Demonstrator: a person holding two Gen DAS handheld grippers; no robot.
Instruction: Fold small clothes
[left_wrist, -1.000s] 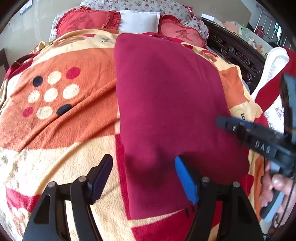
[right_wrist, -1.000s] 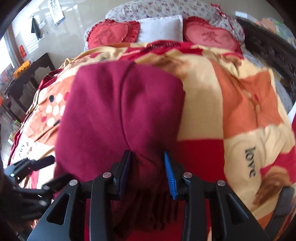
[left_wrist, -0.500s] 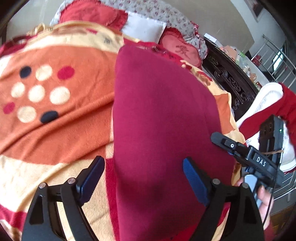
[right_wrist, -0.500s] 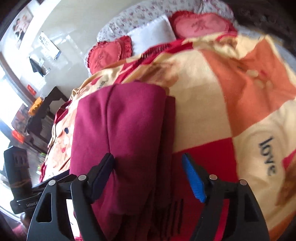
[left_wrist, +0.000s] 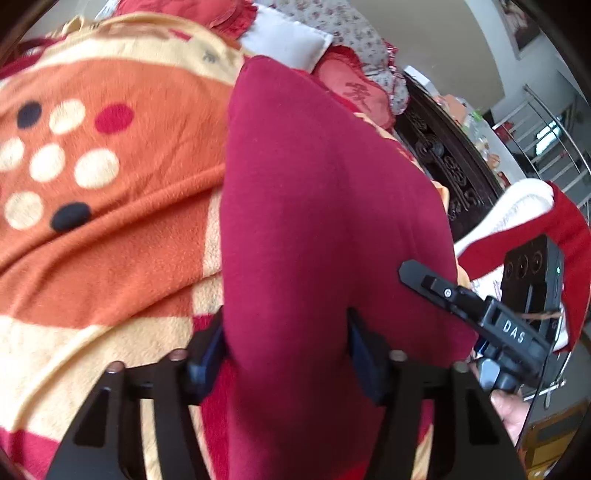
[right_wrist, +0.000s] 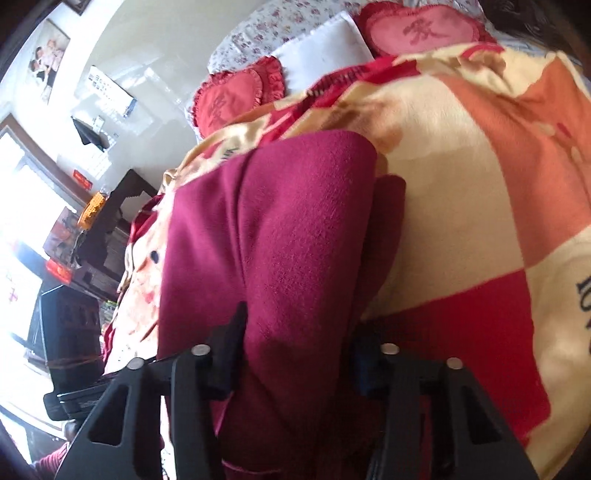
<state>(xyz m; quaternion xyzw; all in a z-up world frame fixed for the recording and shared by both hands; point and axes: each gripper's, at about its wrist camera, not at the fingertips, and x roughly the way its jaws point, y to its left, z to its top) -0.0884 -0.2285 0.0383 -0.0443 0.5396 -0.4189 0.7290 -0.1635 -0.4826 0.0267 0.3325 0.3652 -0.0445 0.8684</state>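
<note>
A dark red garment (left_wrist: 317, 206) lies folded lengthwise on the bed's patterned blanket (left_wrist: 110, 221). My left gripper (left_wrist: 286, 350) is shut on its near end, cloth bunched between the blue pads. My right gripper (right_wrist: 295, 350) is shut on the near end of the same garment (right_wrist: 280, 229) from the other side. The right gripper's body (left_wrist: 491, 317) shows at the right in the left wrist view. The garment's near edge is hidden under both grippers.
Red heart cushions (right_wrist: 236, 96) and a white pillow (right_wrist: 325, 55) lie at the head of the bed. A dark carved wooden bed frame (left_wrist: 443, 155) runs along the right side. Dark wooden furniture (right_wrist: 107, 236) stands to the left.
Both grippers opened wide half a second ago, moved in over the garment's near end, and have now closed on the cloth. The views sit lower and closer to the garment.
</note>
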